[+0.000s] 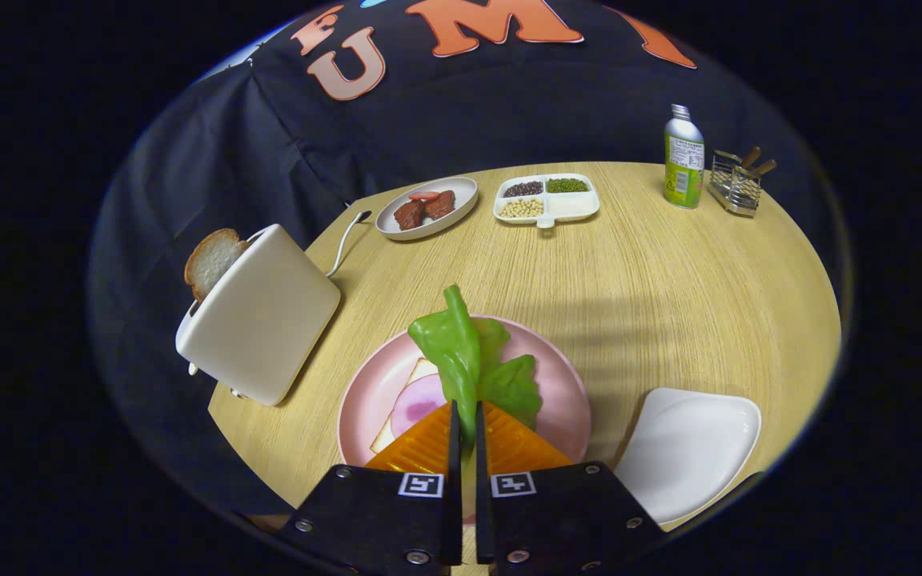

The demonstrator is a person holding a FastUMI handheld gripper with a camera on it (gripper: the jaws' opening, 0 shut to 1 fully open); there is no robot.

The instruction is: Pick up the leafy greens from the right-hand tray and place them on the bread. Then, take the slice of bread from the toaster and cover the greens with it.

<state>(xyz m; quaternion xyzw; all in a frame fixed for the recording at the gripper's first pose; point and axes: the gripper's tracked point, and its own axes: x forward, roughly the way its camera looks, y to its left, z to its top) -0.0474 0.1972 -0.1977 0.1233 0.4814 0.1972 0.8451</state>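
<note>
Holding the leafy greens [469,364] between its two fingers, my gripper [466,416] has its jaws nearly closed, with just a narrow gap taken up by the stem end of the leaf, and both fingers press on it. I see the greens stick out ahead of the fingertips, over the pink plate [565,384]. On that plate, under the leaf and just left of the fingers, lies a slice of bread [421,374] with a round pink slice of meat [417,404] on it. I cannot tell whether the greens touch the bread or hang above it. Near and to the right of the plate sits the white tray [689,452], on the wooden table [653,288]. To the left of the plate stands the white toaster [257,324], with the second bread slice [211,260] sticking up out of its slot and a white cable [346,236] running off its far side. Farther back I note an oval dish [461,210] holding dark red pieces, and to its right a divided white dish [573,206] with beans and grains in three of its compartments. At the far right stand a green bottle [683,160] and, beside it, a wire rack [735,186].
</note>
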